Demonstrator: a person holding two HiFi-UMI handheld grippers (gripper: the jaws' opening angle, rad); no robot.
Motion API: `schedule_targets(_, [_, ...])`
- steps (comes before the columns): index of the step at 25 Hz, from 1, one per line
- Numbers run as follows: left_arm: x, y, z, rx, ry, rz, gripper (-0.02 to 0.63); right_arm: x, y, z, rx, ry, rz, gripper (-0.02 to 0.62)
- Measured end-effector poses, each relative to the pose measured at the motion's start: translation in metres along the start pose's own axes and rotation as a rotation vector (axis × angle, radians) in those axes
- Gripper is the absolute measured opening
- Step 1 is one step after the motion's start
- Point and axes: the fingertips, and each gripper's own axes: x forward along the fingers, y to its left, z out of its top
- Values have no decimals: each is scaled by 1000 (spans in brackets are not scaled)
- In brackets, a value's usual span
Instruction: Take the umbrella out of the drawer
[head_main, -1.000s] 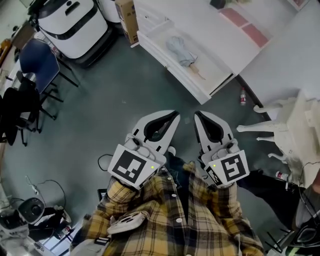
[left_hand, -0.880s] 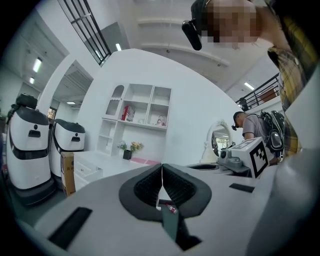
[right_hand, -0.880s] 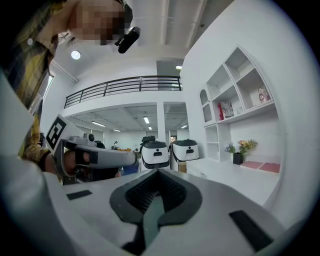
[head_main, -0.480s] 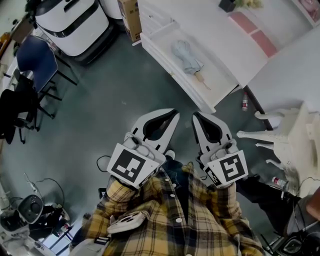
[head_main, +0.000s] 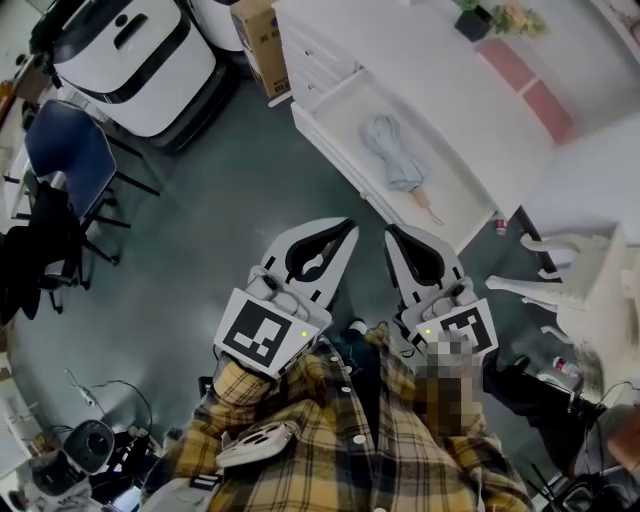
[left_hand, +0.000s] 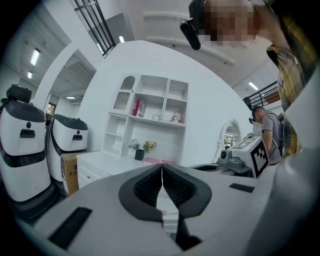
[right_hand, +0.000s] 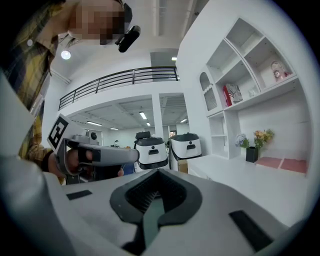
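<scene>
Black ribbed pads of the left gripper (left_hand: 161, 169) are seen closed tip to tip, with nothing between them. The right gripper (right_hand: 157, 174) is likewise shut and empty. In the head view both are held side by side over the grey floor, pointing towards the open white drawer (head_main: 340, 150) and well short of it.

Inside that drawer the folded pale blue-grey fabric umbrella (head_main: 392, 160) is laid along the drawer's length, with its light wooden handle (head_main: 430, 210) towards the near right end. Nothing else can be made out beside it.

The umbrella is judged to be light. Its bundled cloth is expected to be soft and to slide or bunch under the pads, while the shaft within should be stiff. The wooden handle is judged to be hard and the surest place to grip, preferably just where it meets the cloth. A grip around the middle of the bundle would also serve, provided the shaft is caught and not loose fabric alone. The jaws would have to be opened first, and the approach made from above, between the drawer walls.
</scene>
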Motion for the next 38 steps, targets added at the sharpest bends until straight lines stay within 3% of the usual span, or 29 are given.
schedule_targets(6, [10,68,9,-13,20,-11,23,57,-19,5,31,18,-52,17])
schedule_targets(13, [12,118,13,-42,24,-20,23,99,-32,6,51,45,-88,17])
schedule_targets(21, [21,139,-6,-101,56,-25,23,119,-47,0,55,82,-97,17])
schedule_targets(28, [47,152,-5,-89,71,-48,23,131,-76,-6,65,85,-125,17])
schedule_targets(38, [135,171,20,-50,96,-131,23,153,-154,-5,94,92,-194,17])
